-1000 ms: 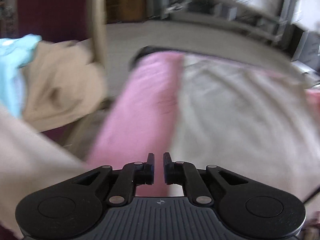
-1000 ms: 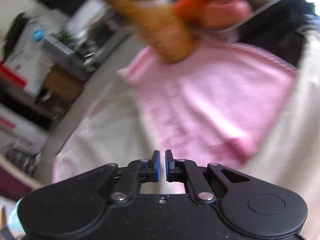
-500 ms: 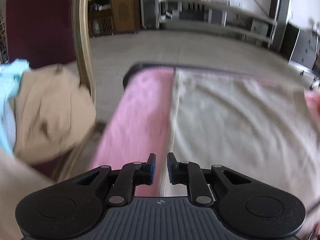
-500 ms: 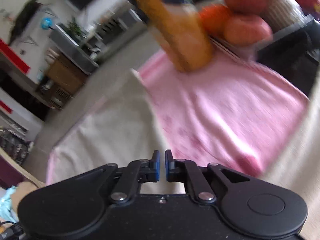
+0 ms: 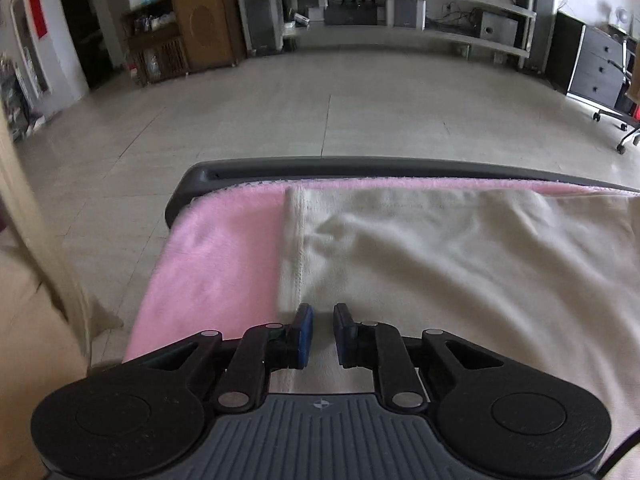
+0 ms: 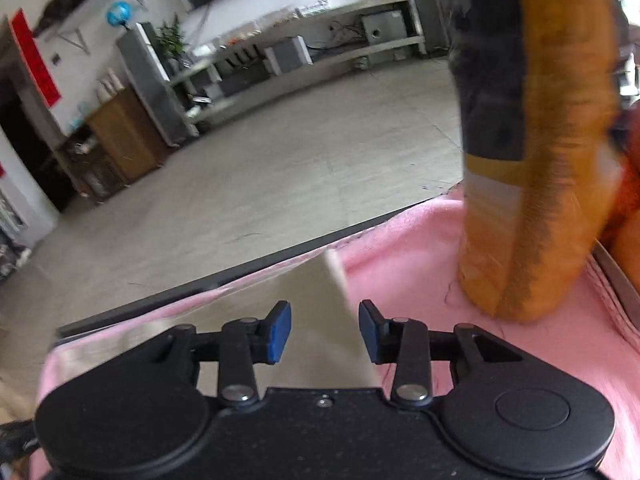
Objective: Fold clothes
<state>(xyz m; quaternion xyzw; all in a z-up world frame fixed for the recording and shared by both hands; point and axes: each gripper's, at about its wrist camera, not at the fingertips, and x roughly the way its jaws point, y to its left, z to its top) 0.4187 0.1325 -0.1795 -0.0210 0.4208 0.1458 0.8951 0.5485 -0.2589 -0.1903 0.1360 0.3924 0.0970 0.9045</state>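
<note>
A cream garment [image 5: 460, 264] lies flat on a pink cloth [image 5: 216, 256] that covers a dark-edged table [image 5: 360, 166]. My left gripper [image 5: 322, 332] hovers just inside the garment's left hem [image 5: 294, 248]. Its pads stand a narrow gap apart with nothing between them. In the right wrist view the cream garment [image 6: 316, 320] shows its far right corner against the pink cloth [image 6: 420, 280]. My right gripper [image 6: 324, 334] is over that corner. Its jaws are opening, and the fabric lies below the pads, not pinched by them.
An orange and black plush object [image 6: 532, 200] stands on the pink cloth at the right, with round orange things [image 6: 628, 208] behind it. A beige pile of cloth [image 5: 32, 360] and a pale wooden frame [image 5: 24, 216] lie left of the table. Beyond the far edge is open floor.
The right jaws went from shut to wide apart. Both views slid toward the table's far edge. In the left view the beige pile drifted off to the left.
</note>
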